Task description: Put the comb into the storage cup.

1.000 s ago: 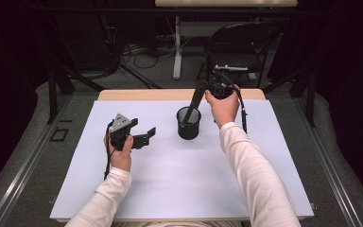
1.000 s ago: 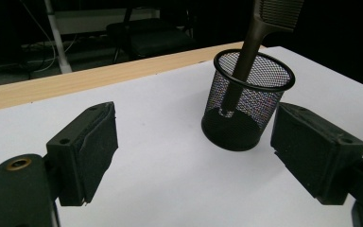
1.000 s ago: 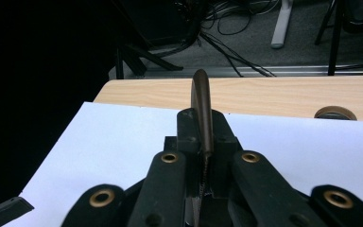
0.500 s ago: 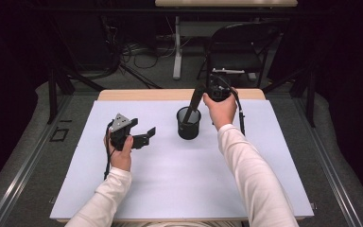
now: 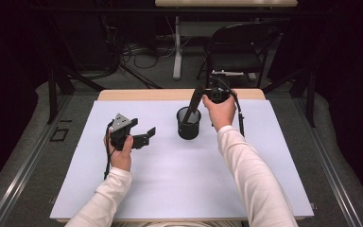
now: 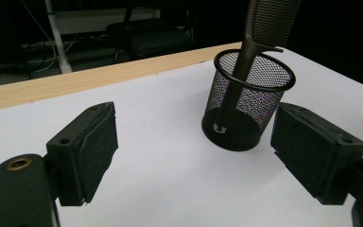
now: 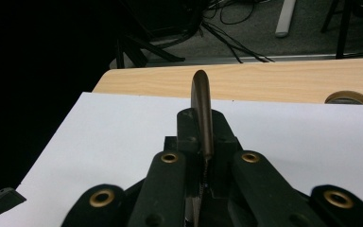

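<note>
Right gripper (image 5: 203, 97) clamped on comb (image 6: 246, 52), above far part of table (image 5: 264, 179) near its far edge. Comb slants down, handle tip inside mesh cup (image 5: 189, 124), which stands mid-table toward far edge. Left gripper (image 5: 144, 137) jaws apart, nothing between them, near table's left edge, pointing toward cup.

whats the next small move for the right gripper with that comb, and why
Probably lower a little further, then open. The right gripper is clamped on the comb, whose handle already slants down inside the mesh cup with its tip near the bottom, so letting go should leave it leaning on the rim.
</note>
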A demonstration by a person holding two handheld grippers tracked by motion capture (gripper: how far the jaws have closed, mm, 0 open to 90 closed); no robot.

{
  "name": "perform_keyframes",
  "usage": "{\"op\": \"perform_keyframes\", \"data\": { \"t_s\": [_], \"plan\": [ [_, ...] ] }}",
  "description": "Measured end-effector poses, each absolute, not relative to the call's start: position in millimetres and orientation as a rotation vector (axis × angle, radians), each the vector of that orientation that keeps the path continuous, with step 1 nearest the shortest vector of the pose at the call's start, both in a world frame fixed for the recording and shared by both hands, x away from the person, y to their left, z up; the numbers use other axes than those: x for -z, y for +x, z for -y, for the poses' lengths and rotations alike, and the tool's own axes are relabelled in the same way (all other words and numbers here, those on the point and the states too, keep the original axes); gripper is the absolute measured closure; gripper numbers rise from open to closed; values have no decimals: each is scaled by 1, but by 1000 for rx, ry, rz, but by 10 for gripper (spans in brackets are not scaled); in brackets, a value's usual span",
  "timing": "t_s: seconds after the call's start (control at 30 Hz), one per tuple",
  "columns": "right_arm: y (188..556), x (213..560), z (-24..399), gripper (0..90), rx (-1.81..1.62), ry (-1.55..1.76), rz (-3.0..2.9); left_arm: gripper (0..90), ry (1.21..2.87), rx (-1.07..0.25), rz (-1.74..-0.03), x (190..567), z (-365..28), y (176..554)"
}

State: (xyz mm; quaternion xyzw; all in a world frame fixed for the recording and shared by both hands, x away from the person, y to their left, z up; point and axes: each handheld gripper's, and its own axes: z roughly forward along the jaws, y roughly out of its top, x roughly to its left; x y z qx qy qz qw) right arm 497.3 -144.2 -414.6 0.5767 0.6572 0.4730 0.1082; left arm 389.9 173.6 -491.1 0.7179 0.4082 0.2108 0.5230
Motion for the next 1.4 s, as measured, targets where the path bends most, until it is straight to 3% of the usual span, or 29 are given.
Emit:
{"op": "perform_keyframes", "data": {
  "t_s": [1.4],
  "plan": [
    [498, 430, 170, 868, -1522, 1789, -1892, 158, 1728, -503, -981, 492, -172, 390]
  ]
}}
